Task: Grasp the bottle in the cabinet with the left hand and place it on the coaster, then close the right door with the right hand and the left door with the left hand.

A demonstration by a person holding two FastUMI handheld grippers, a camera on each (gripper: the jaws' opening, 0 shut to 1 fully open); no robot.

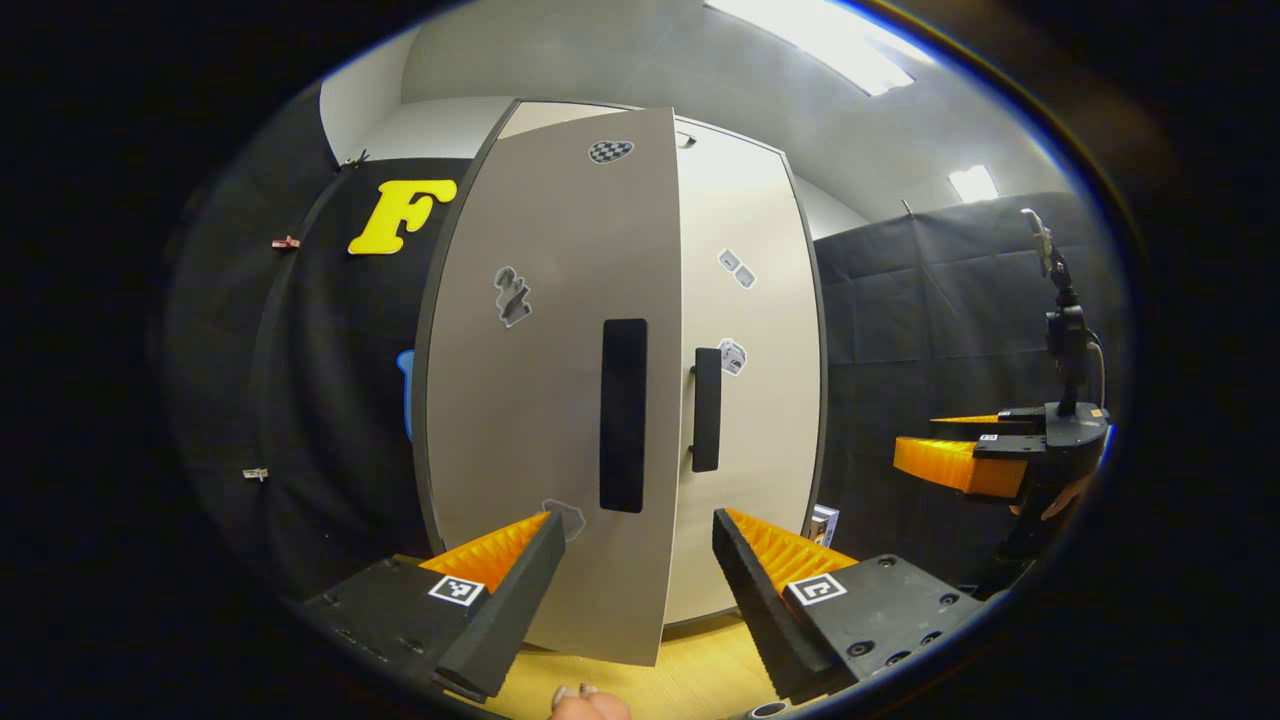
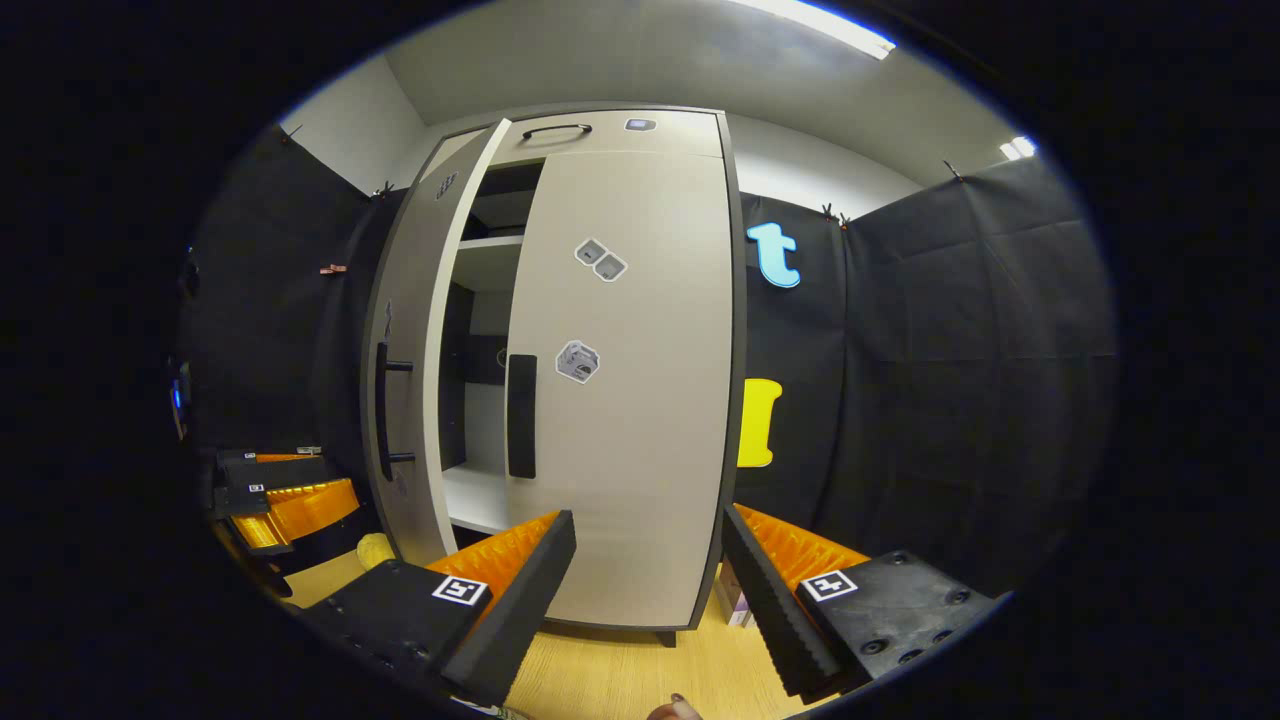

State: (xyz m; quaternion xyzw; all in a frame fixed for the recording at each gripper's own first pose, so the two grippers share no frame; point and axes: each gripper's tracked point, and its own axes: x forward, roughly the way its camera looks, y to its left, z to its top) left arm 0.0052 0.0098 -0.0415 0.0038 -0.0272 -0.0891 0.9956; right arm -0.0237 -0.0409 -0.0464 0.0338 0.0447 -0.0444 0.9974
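The cabinet [image 2: 600, 380] stands with its right door [image 2: 630, 400] closed and its left door [image 1: 560, 400] ajar at about eleven o'clock from the right tongs [image 2: 648, 580]. I'd press the left tongs [image 1: 638, 590], released and empty like the right, flat beside the handle [image 1: 623, 415]. The shelves [image 2: 475, 500] look bare; I can't spot the bottle.

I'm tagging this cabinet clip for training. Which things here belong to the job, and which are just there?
Job:
left door, ajar, and its handle
right door, shut, and its handle
left gripper, open in front of the left door
right gripper, open

Just there:
stickers on the doors
small box beside the cabinet
wooden table
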